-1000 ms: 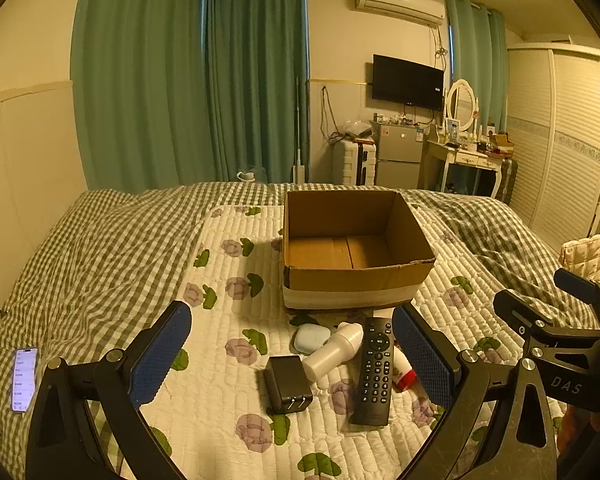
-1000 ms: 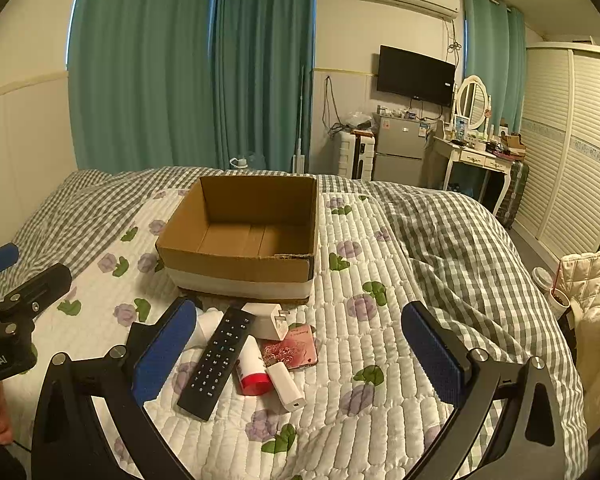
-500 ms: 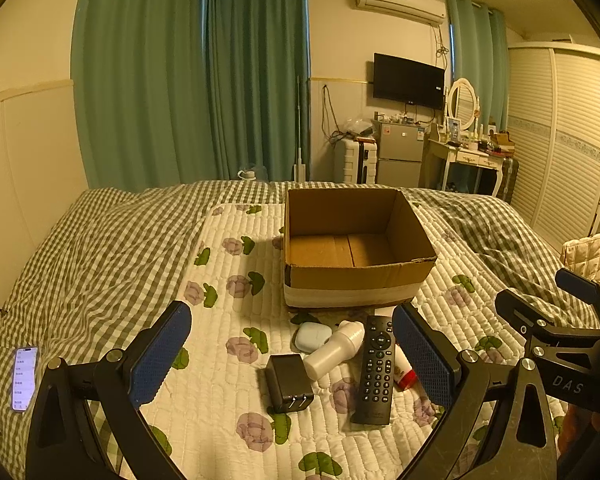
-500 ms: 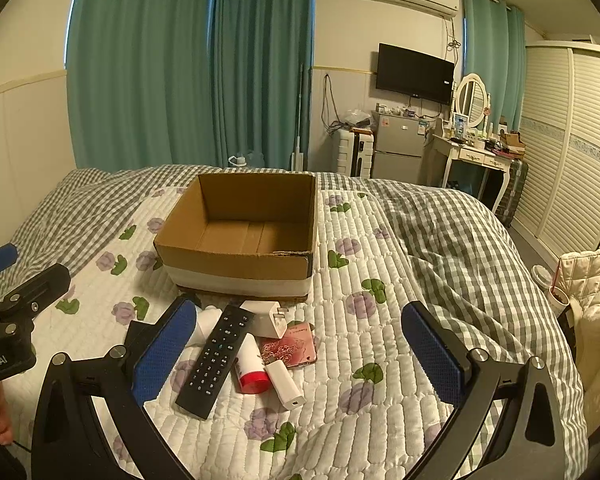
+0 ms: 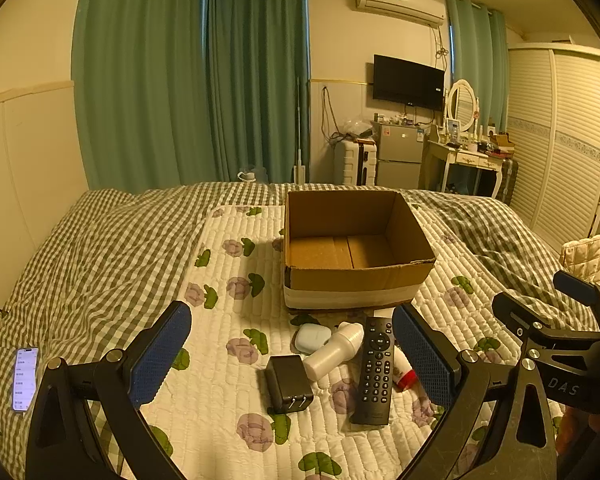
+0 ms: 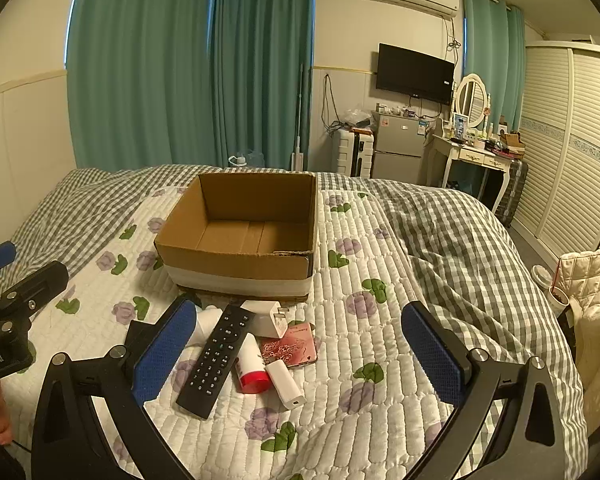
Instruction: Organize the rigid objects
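Left gripper [image 5: 290, 354] and right gripper [image 6: 298, 350] both spread wide, empty. Long black remote control [image 6: 217, 360] lies on quilt between them, below both; open brown cardboard box [image 6: 240, 236] just beyond.

Left wrist view carried warm yellow cast; right wrist view was cooler, whiter; room was moderately lit, source itself out of frame; air conditioner [image 5: 400, 2] top showed bright glare; cardboard box [image 5: 356, 248] threw soft shadow leftward onto quilt [image 5: 228, 280]; phone [image 5: 24, 378] screen glowed, text unreadable; strong fisheye bending at edges, wardrobe [image 6: 576, 140] and curtains [image 6: 140, 64] bowed; black vignette filled corners; centre was sharp, far dresser clutter was soft.
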